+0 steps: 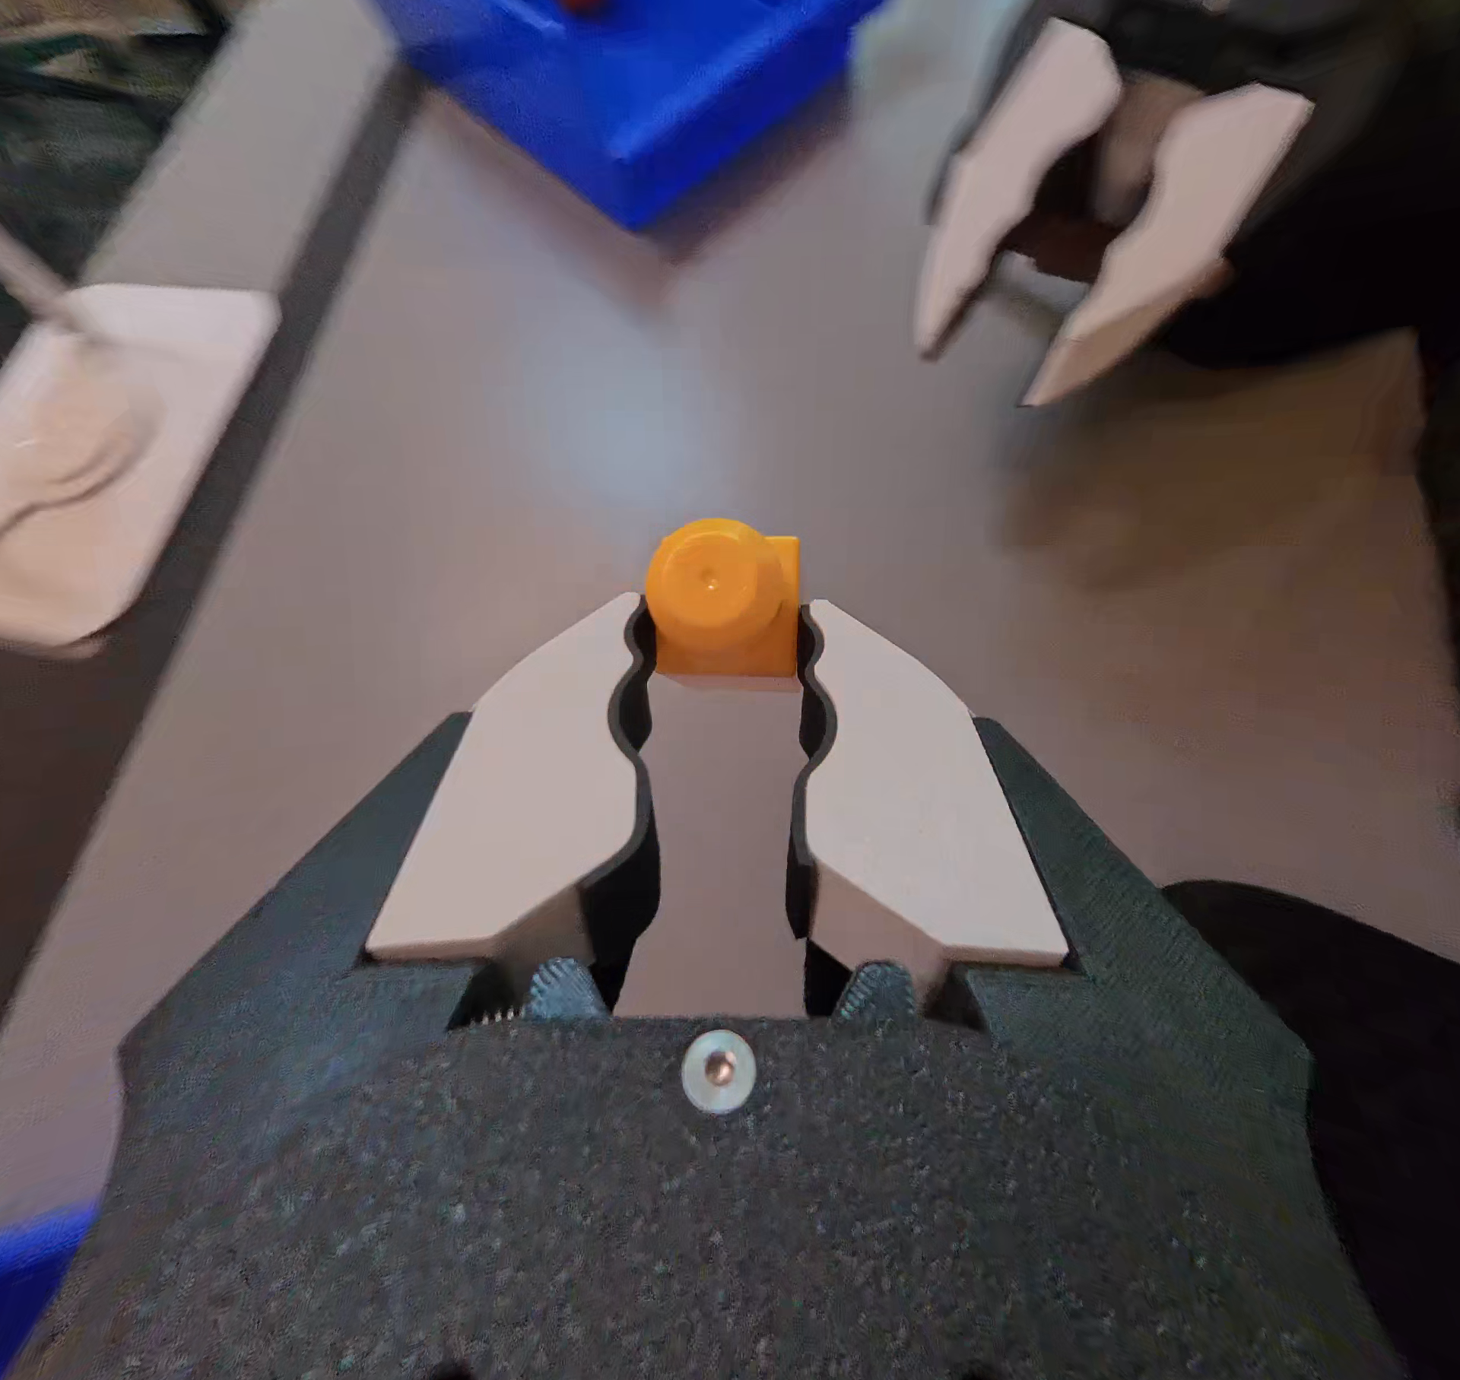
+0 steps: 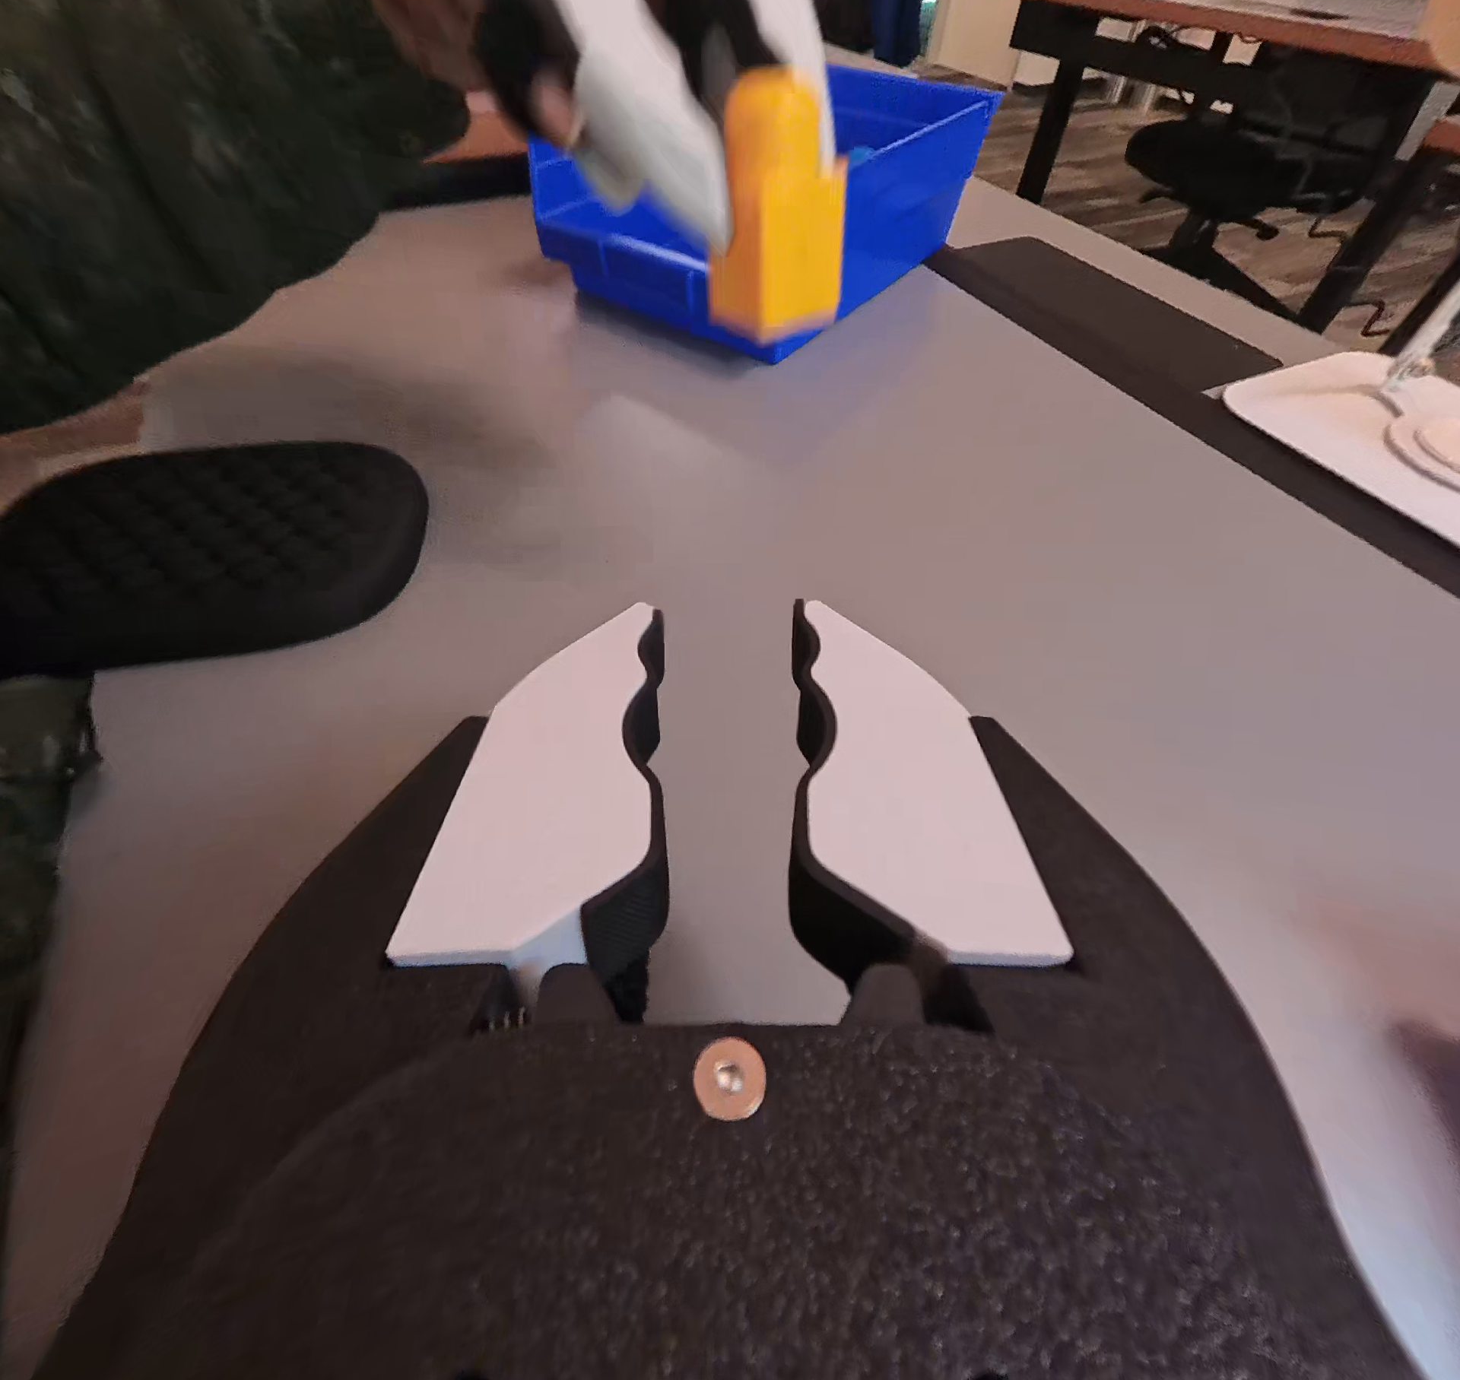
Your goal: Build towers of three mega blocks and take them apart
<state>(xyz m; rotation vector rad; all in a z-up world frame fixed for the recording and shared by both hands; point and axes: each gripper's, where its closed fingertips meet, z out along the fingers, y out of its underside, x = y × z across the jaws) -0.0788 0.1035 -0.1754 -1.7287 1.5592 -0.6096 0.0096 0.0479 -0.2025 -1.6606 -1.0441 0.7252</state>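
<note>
Pinching orange block in left tool tips

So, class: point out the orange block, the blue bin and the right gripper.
orange block (image 1: 723,615): left wrist view, its round stud.
blue bin (image 1: 711,125): left wrist view, near wall.
right gripper (image 2: 727,615): right wrist view, between fingertips.

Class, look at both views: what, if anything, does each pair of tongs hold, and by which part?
The left tongs grip the orange block by its two opposite side faces. The right tongs are open and hold nothing.
</note>
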